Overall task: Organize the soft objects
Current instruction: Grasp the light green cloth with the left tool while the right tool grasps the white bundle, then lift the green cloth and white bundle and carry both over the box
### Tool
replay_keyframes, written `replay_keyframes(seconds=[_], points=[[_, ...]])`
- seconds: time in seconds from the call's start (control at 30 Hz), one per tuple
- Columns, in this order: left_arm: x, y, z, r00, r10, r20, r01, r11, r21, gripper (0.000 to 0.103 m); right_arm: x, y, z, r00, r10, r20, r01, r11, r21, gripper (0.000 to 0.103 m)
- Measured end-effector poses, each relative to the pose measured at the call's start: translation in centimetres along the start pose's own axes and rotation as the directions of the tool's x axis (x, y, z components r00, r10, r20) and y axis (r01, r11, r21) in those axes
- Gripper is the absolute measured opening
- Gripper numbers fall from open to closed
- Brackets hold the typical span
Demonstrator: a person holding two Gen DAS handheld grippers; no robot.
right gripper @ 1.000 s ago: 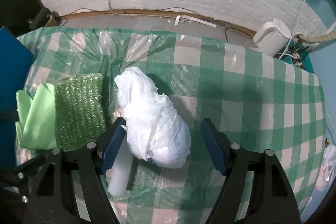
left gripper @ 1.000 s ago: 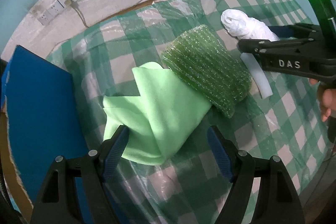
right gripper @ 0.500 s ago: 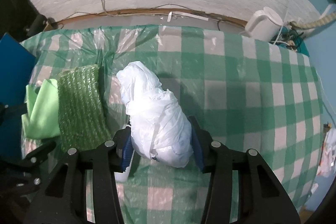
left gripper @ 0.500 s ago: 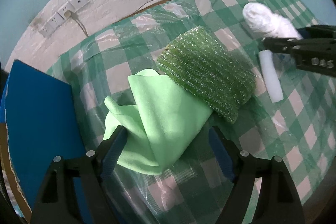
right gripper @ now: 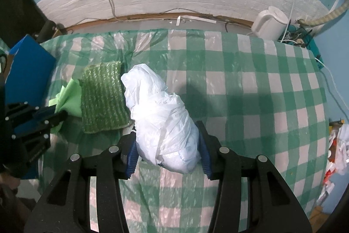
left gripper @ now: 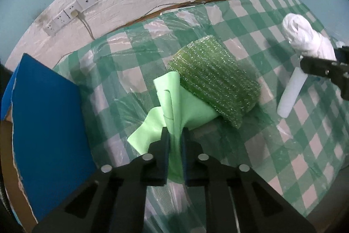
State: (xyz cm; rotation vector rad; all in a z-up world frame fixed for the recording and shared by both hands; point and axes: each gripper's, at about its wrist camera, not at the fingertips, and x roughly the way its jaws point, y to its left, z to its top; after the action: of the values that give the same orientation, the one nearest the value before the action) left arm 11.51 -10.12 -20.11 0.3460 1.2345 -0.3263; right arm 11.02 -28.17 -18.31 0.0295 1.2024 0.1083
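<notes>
On a checked tablecloth (right gripper: 250,88), the left gripper (left gripper: 174,141) pinches a light green cloth (left gripper: 172,110) beside a green sponge (left gripper: 214,82), while the right gripper (right gripper: 168,152) clamps a white plastic bundle (right gripper: 161,121).

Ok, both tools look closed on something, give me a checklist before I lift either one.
1. Left tool shut on the light green cloth: ok.
2. Cloth free of the green bubble wrap pad: not ok, the pad lies on its far edge.
3. Right tool shut on the white plastic bag bundle: ok.
4. White foam tube outside the right tool's grip: cannot tell, it lies right beside it.
5. Bundle off the checked tablecloth: cannot tell.
</notes>
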Motion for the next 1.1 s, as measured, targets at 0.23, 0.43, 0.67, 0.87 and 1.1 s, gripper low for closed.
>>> replay_keyframes(seconds=[0.23, 0.43, 0.67, 0.87, 1.1], points=[[-1.7, -0.1, -0.6, 1.0, -0.016, 0.025, 0.016, 1.0, 0.007, 0.008, -1.6, 0.5, -0.8, 1.0, 0.011, 0.012, -0.011, 1.0, -0.015, 0.047], [-4.0, -0.3, -1.4, 0.998, -0.018, 0.064, 0.017, 0.999, 0.027, 0.008, -3.5, 0.9, -1.1, 0.999, 0.022, 0.039, -0.022, 1.0, -0.021, 0.047], [-6.8, -0.7, -2.9, 0.995, -0.024, 0.1, 0.02, 0.999, 0.038, 0.008, -5.4, 2.2, -2.2, 0.998, 0.032, 0.053, -0.03, 0.998, -0.049, 0.047], [-9.0, -1.2, -4.1, 0.992, -0.014, 0.129, 0.007, 0.998, 0.056, 0.008, -6.8, 3.4, -3.0, 0.997, 0.037, 0.064, -0.032, 0.997, -0.076, 0.047], [-10.6, -1.1, -5.0, 0.989, -0.001, 0.151, -0.008, 0.998, 0.06, 0.008, -8.8, 4.7, -3.9, 0.996, 0.042, 0.08, -0.034, 0.993, -0.11, 0.047]])
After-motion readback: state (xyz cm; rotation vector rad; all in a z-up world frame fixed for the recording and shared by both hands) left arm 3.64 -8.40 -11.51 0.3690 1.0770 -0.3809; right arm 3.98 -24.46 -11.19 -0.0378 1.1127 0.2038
